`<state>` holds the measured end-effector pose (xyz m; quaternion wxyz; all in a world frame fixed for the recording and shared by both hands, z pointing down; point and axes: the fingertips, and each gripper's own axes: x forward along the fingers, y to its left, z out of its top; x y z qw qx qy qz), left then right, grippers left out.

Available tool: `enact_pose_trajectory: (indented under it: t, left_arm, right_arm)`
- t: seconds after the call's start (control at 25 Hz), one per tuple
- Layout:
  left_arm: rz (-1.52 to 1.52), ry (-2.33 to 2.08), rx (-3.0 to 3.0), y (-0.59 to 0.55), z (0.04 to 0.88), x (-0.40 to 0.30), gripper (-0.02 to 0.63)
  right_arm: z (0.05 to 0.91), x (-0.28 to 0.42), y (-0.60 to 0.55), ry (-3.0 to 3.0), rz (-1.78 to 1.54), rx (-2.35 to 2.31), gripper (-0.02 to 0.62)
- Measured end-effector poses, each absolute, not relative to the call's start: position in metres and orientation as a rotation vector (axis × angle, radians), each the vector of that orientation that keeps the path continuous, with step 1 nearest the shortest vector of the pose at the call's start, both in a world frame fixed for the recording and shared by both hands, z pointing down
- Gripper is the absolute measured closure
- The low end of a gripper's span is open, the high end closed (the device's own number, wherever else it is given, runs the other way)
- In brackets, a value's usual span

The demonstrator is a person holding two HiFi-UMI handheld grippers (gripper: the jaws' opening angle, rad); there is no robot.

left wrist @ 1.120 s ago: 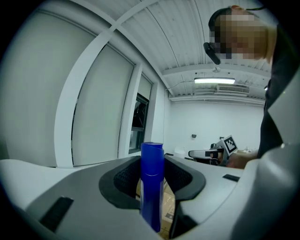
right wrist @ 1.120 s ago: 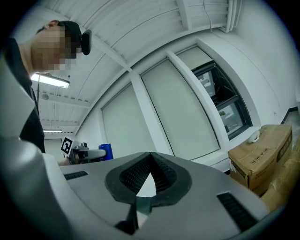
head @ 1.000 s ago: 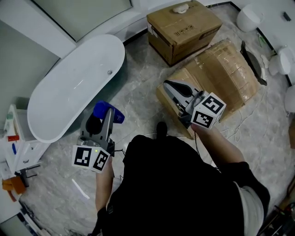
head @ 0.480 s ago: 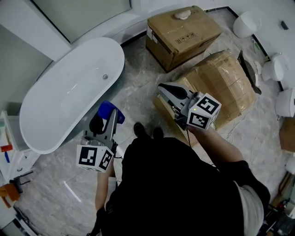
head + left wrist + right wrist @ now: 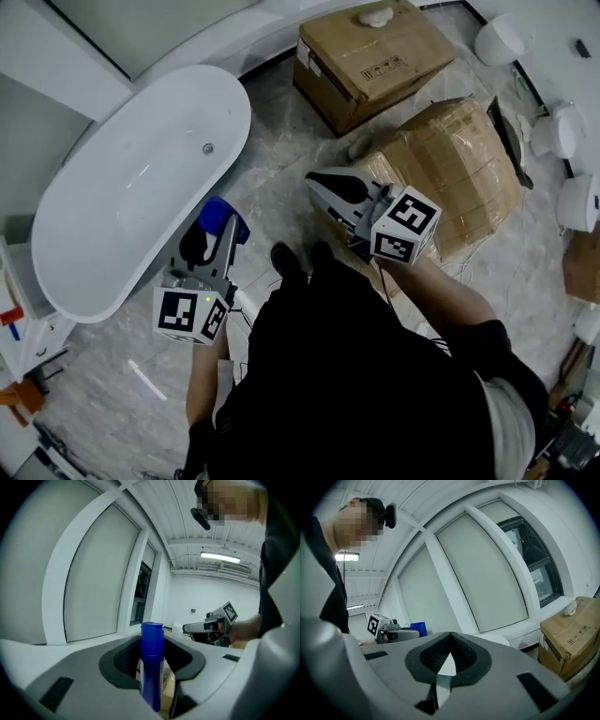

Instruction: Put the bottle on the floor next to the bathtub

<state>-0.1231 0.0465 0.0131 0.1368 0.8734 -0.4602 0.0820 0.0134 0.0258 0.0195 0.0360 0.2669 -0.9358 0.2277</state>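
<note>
Carried nearer bathtub [image 5: 131, 187], bottle [image 5: 152, 658] sits in left claw [image 5: 212, 242].

My blue bottle [image 5: 152, 667] stands upright, pinched between my left fingers [image 5: 123, 665], just beside the white bathtub [image 5: 131, 197] end.

Head view overlooks bathtub [image 5: 131, 187]; gripper views face each other.

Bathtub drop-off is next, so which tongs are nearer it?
Left. The left tongs, gripping the blue bottle, hang beside the bathtub; the right tongs sit farther away, by the wrapped box.
</note>
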Motion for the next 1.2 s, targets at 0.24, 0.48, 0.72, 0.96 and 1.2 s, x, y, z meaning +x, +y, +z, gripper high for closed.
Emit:
enact_pose_trajectory:
  t: [0.24,0.48,0.72,0.96,1.2]
  left_arm:
    - [0.277,-1.334,2.494,0.013,0.045,-0.111,0.446]
    - [0.300,-1.301,2.488,-0.024,0.098,-0.100,0.446]
    - [0.312,-1.295,2.467,-0.041,0.172,-0.092,0.446]
    - [0.325,-1.231,2.451,-0.041,0.251,-0.076,0.446]
    - [0.368,-1.205,2.436,-0.045,0.322,-0.070,0.446]
  right_arm:
    - [0.062,0.034,-0.008,-2.824,0.818,0.865,0.568]
    - [0.132,0.034,-0.033,-2.764,0.855,0.849,0.568]
    - [0.212,0.027,-0.046,-2.731,0.882,0.809,0.568]
    - [0.292,0.020,-0.047,-2.711,0.931,0.774,0.568]
    - [0.359,0.014,-0.054,-2.713,0.999,0.801,0.568]
